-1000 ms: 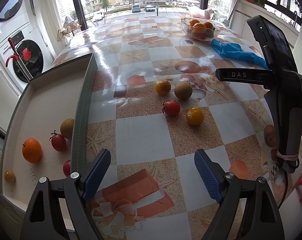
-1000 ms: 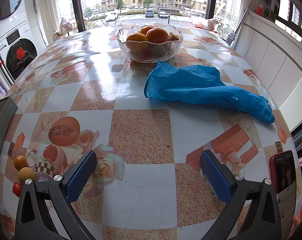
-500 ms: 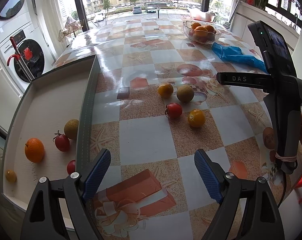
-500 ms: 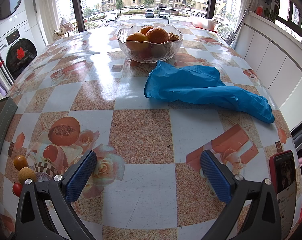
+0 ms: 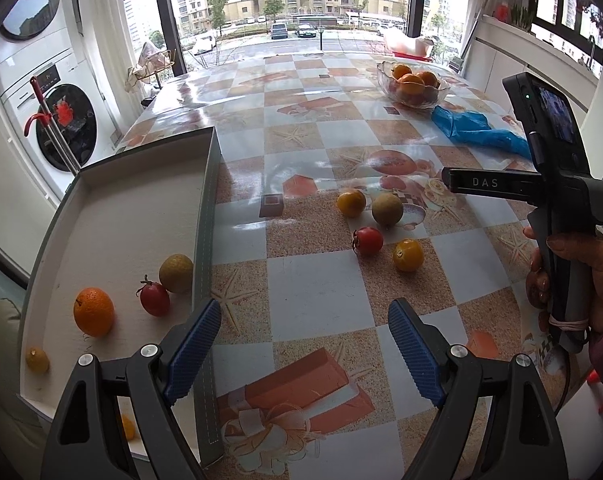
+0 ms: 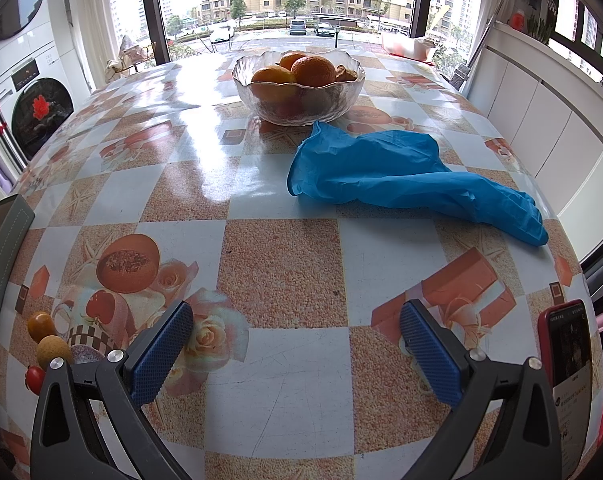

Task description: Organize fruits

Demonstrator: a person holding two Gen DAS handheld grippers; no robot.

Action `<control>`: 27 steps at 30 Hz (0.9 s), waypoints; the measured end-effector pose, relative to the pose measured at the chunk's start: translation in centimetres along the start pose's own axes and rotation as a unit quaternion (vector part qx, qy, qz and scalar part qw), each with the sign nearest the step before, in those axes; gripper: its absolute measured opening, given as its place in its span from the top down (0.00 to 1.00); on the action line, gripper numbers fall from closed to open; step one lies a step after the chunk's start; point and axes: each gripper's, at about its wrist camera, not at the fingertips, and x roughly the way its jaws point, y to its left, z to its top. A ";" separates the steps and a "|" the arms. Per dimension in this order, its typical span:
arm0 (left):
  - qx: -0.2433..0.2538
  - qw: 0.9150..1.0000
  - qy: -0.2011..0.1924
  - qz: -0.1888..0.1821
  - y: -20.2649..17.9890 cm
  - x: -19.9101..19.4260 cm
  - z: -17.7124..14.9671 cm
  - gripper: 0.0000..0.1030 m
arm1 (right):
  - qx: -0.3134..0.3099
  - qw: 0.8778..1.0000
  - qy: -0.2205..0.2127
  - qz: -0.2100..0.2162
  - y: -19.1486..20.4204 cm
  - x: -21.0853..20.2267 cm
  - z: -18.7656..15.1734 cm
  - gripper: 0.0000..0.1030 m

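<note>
Blue-padded jaws on our left gripper (image 5: pixel 304 342) stand wide apart with nothing between them, hovering over bare tablecloth just right of the tray (image 5: pixel 207 216) wall. Right gripper (image 6: pixel 296 354) is the same: jaws spread, empty, parked over the table (image 6: pixel 281 272)

Relative to the tray: inside it sit an orange (image 5: pixel 93 311), a red tomato (image 5: pixel 154 299), a brownish round fruit (image 5: pixel 176 267) against the right wall, and a small yellow fruit (image 5: pixel 37 359) at the near left corner. Beyond and right of the tray, four loose fruits in a cluster: yellow tomato (image 5: pixel 408 255) nearest, red cherry tomato (image 5: pixel 368 240), tan fruit (image 5: pixel 387 210), second yellow fruit (image 5: pixel 351 202). Far right of the tray: blue glove (image 6: pixel 401 176), then glass bowl (image 6: pixel 297 88) holding oranges

We read this as between picks, sorting partly done. Next move: we push the left gripper forward and right to straddle the nearest tomato, close gently since it rolls, then carry it back over the tray wall
</note>
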 end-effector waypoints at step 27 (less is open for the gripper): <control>-0.009 1.000 -0.024 0.016 2.3 -1.0 1.8 0.16 | -0.112 0.975 0.007 0.192 7.6 -5.3 -5.7 0.77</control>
